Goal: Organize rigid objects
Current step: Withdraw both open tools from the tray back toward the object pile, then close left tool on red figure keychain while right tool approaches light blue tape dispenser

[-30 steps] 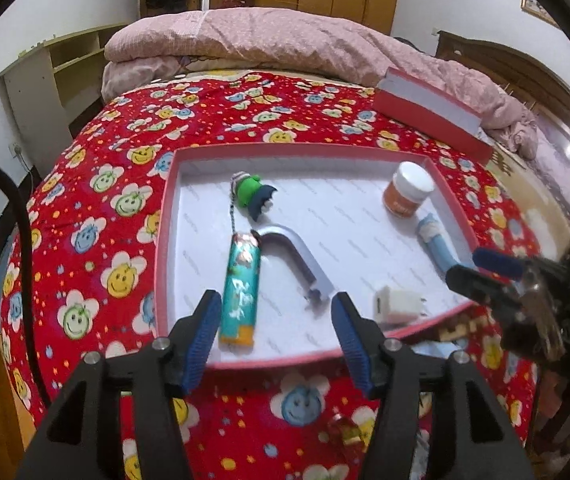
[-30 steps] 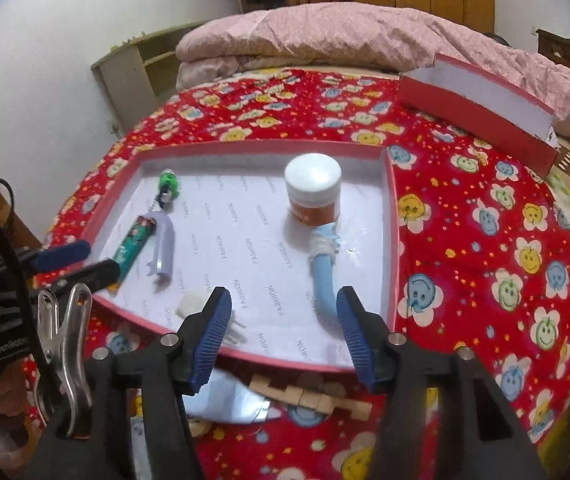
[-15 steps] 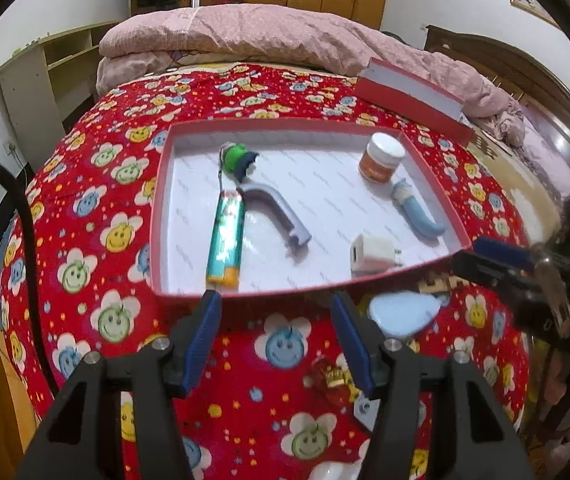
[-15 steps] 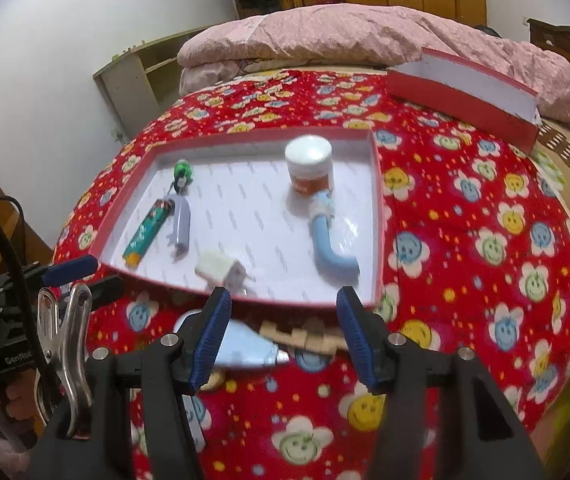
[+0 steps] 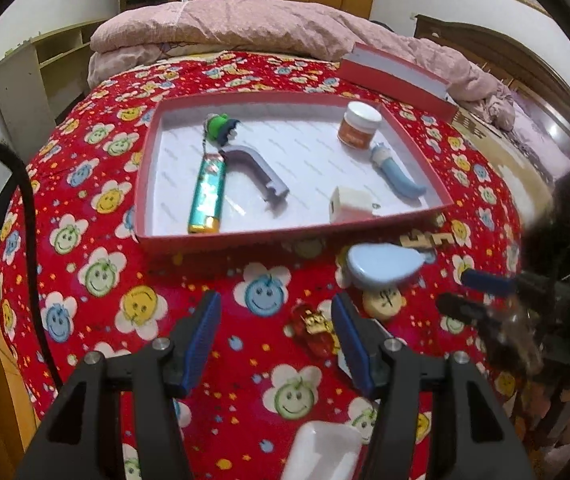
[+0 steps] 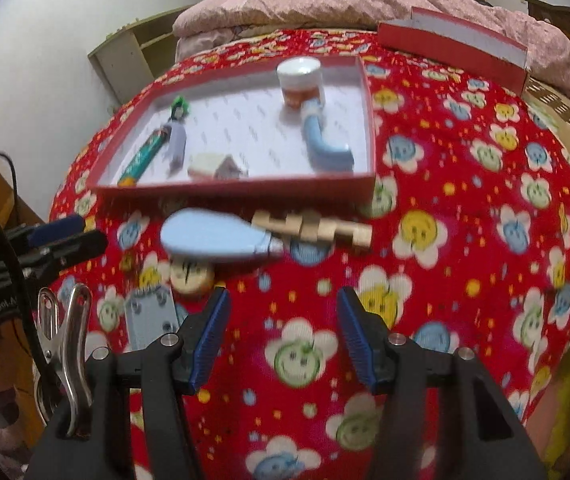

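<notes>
Hovering: both my hand-held grippers, over the bed
left hand-held gripper (image 5: 273, 336): jaws apart, empty
right hand-held gripper (image 6: 283, 334): same
red tray (image 5: 285, 236): frame centre

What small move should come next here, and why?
Probably lower the left gripper onto the small red and gold trinket just ahead of it. Both grippers are open and empty, the red tray already holds several items, and the trinket, the blue teardrop piece and a wooden block piece lie outside it on the bedspread.
</notes>
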`<state>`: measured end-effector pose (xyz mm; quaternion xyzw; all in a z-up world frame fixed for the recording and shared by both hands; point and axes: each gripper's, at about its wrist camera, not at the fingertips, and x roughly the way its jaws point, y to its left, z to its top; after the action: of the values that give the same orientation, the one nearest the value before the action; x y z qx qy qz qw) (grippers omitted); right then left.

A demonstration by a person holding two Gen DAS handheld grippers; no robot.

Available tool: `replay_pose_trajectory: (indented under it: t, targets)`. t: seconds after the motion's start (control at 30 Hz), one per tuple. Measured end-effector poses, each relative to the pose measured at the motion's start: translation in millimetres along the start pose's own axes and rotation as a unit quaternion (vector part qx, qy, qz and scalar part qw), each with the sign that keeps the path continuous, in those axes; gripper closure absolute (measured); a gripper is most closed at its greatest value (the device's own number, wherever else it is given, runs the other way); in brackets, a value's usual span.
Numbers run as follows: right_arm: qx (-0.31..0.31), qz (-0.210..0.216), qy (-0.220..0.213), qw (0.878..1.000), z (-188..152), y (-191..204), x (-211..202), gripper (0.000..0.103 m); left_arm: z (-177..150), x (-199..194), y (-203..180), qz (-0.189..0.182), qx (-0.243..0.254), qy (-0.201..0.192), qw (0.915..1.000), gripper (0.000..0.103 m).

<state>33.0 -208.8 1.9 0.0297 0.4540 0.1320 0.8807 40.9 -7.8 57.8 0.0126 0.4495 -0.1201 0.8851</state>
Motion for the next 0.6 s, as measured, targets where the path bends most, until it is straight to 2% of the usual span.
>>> replay_pose_trajectory:
  t: [0.1,0.3,0.37,0.6]
  targets:
    - [-0.006,-0.002,0.015,1.000,-13.8,1.0,-1.8,0.047,-3.1,4.3,-5.3,-0.005,0.005,0.006,1.0000,0.043]
    - [-0.024,-0.037,0.012,0.999,-29.6,0.8,-5.5,0.047,-7.3,7.3,-16.1,-0.025,0.012,0.013,0.9995,0.043]
    - [-0.023,-0.035,0.017,0.999,-33.4,0.5,-3.3,0.047,-9.7,8.2,-19.0,-0.028,0.014,0.012,0.9994,0.043]
    - [-0.042,-0.055,0.007,0.998,-41.2,6.7,-2.9,0.047,-15.0,16.3,-27.5,-0.022,0.024,0.020,0.9993,0.043]
